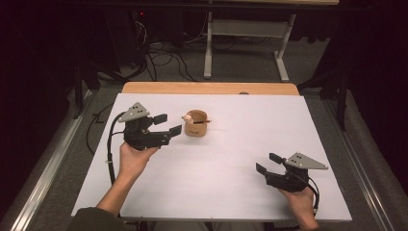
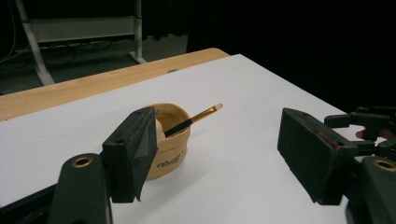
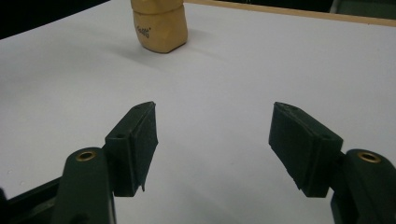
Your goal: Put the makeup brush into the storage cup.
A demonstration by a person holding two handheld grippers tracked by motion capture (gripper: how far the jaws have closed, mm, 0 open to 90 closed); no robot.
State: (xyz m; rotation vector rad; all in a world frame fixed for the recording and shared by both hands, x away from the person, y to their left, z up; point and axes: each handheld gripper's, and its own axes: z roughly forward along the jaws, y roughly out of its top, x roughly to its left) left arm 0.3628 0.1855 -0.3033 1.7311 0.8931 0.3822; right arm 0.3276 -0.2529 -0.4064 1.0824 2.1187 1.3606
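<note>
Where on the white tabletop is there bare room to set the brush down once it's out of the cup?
Widest bare patch: the middle of the white tabletop, between the tan cup and the right tool. The far right corner beyond that tool is bare too. Crowded: the gap between the left tool and the cup, where the brush leans out.

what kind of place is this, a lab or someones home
Probably a lab or test room: a white-topped table holding one tan cup, tangled cables on the carpet behind, and an adjustable desk frame.
</note>
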